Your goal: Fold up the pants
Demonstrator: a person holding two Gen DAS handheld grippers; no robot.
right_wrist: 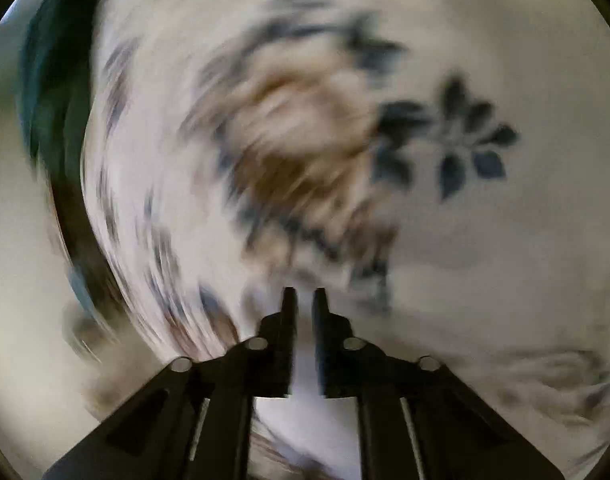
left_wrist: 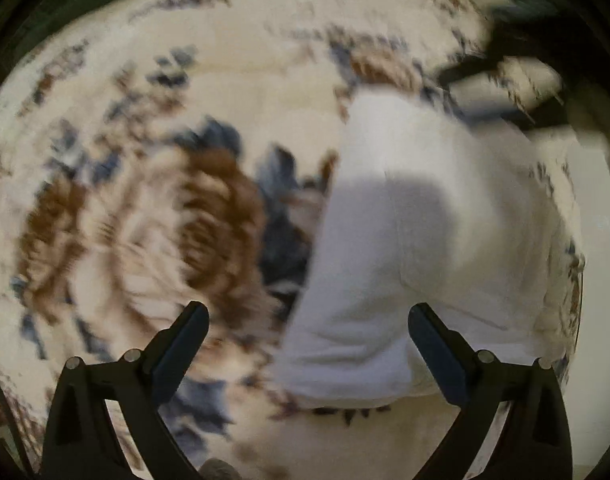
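The white pants lie folded in a compact stack on a cream rug with a brown and blue flower pattern. My left gripper is open and empty, hovering above the stack's left edge, with its right finger over the cloth. In the right wrist view my right gripper has its fingers nearly together with a narrow gap, and a strip of white cloth shows low between them. Both views are blurred by motion.
The flowered rug fills most of both views. A dark object, possibly the other gripper, is at the upper right of the left wrist view. A dark, teal-edged shape lies beyond the rug's left edge.
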